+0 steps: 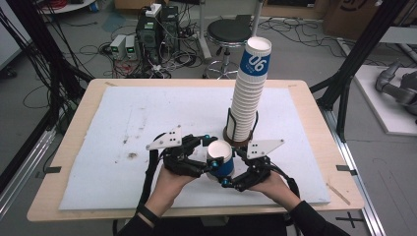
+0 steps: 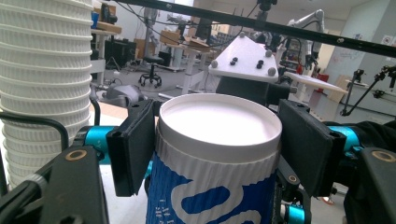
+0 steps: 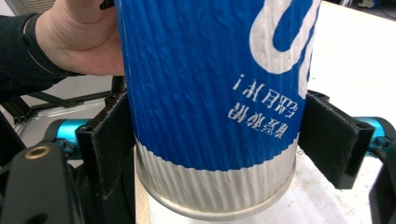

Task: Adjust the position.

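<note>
A person holds a black hand-held gripper in each hand over a wooden table (image 1: pixel 74 128) with a pale blue mat (image 1: pixel 147 118) on top.

Between the two hand-held grippers is a blue and white ribbed paper cup (image 1: pixel 220 158). It is upside down, with its flat white bottom facing up. It sits near the front of the mat, just in front of a tall stack of white ribbed paper cups (image 1: pixel 248 98). The top cup of that stack has a blue band with white numbers on it. The stack leans a little and stands in a dark round holder (image 1: pixel 239 135).

The left hand-held gripper (image 1: pixel 206 160) is at the left side of the blue cup. Its jaws are pulled in as tight as they go here. In the left gripper view, the flat black pads (image 2: pixel 133 151) sit on both sides of the cup (image 2: pixel 215 158) near its top, and the left pad touches it, so it seems to be pinching the cup.

The right hand-held gripper (image 1: pixel 231 172) is at the right side of the cup. In the right gripper view, the cup (image 3: pixel 210 102) stands between its jaws. The left pad (image 3: pixel 109 144) is against the cup, but the right pad (image 3: pixel 329 140) has a small gap. So these jaws are spread around the cup and do not squeeze it.

The person's left hand (image 3: pixel 77 39) is behind the cup in that view.
</note>
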Demonstrator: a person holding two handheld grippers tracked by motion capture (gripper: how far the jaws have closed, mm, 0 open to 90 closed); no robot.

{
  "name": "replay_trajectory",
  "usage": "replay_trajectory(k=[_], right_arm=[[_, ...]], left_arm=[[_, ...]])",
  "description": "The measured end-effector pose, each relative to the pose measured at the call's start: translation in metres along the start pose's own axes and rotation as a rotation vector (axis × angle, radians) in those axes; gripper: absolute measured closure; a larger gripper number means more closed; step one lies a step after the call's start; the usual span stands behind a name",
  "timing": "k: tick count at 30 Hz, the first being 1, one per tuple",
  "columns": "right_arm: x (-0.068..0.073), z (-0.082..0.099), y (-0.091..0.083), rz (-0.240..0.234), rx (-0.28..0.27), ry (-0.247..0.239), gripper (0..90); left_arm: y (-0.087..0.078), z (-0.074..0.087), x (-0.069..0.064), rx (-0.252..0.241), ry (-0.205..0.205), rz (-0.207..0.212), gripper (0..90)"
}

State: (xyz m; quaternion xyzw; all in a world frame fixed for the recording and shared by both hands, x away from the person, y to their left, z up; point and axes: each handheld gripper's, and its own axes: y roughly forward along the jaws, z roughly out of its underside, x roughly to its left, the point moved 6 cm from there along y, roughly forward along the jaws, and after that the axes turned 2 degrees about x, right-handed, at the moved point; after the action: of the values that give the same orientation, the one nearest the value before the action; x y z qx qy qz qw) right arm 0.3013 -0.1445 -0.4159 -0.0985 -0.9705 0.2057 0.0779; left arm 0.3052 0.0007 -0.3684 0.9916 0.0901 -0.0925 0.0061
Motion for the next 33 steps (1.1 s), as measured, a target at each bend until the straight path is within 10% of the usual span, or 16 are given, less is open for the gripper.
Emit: replay_trajectory(k=[33], right_arm=[[-0.001,0.0031,-0.0029,-0.015,0.058,-0.046,24.4]], left_arm=[[-0.0066,-0.0031,0.0035,0.347,0.037,-0.012,28.6]])
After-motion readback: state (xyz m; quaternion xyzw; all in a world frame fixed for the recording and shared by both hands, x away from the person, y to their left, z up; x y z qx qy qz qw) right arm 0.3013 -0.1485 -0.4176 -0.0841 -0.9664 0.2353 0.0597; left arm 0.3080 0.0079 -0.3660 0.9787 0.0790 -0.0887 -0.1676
